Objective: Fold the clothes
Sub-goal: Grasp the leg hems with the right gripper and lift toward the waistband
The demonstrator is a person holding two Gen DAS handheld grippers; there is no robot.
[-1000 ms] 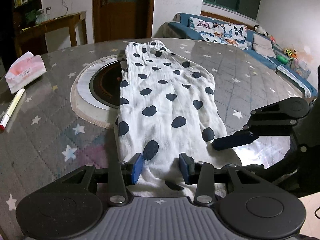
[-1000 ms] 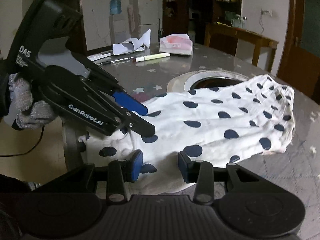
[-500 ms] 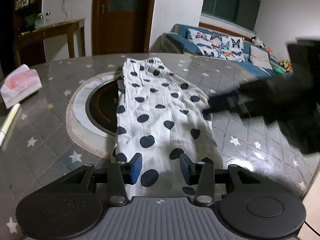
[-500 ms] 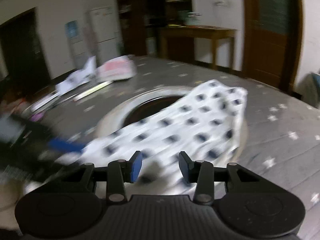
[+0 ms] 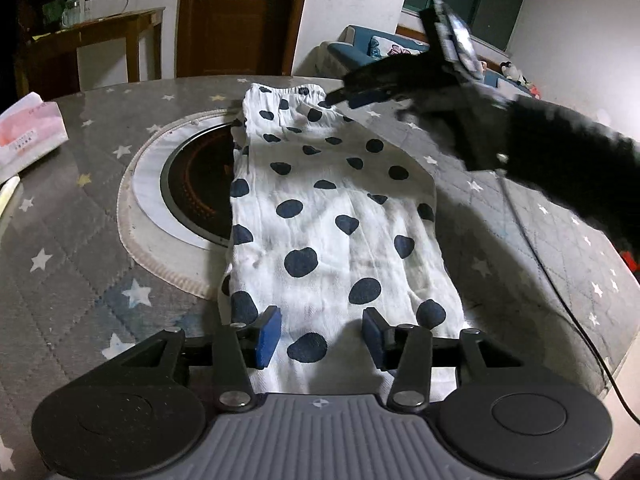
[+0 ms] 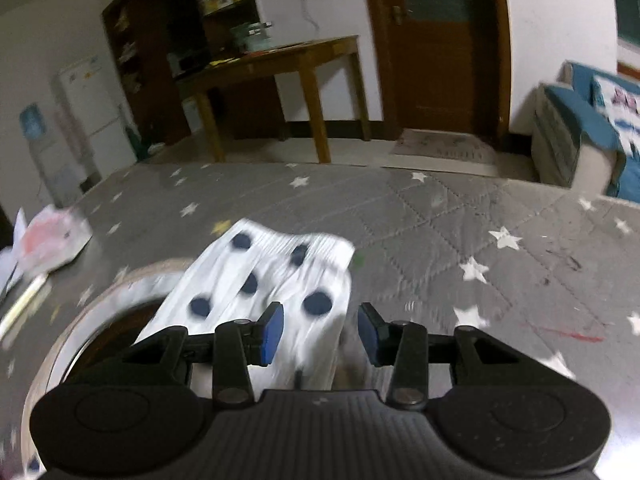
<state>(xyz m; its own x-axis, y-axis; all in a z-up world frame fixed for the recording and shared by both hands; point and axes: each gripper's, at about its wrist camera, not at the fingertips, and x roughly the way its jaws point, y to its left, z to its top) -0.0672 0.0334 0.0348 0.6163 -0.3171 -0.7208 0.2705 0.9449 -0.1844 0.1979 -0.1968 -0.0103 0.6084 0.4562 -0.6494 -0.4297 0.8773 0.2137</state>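
A white garment with dark blue dots (image 5: pixel 328 208) lies flat and lengthwise on the round grey star-patterned table (image 5: pixel 72 264), partly over a round inset burner. My left gripper (image 5: pixel 320 336) is open and empty, hovering over the garment's near hem. My right gripper (image 6: pixel 320 328) is open and empty, over the far elastic-waist end of the garment (image 6: pixel 276 276); that view is motion-blurred. From the left wrist view the right gripper (image 5: pixel 360 98) shows as a dark blurred shape at the garment's far right corner.
The round burner with its pale ring (image 5: pixel 188 184) lies under the garment's left edge. A pink tissue pack (image 5: pixel 28 136) and a pen sit at the table's left. A cable (image 5: pixel 560 300) trails along the table's right side. A sofa stands beyond.
My right gripper has swung from the near hem beside the left gripper to the garment's far waist end. The left gripper rose slightly and stays open over the near hem.
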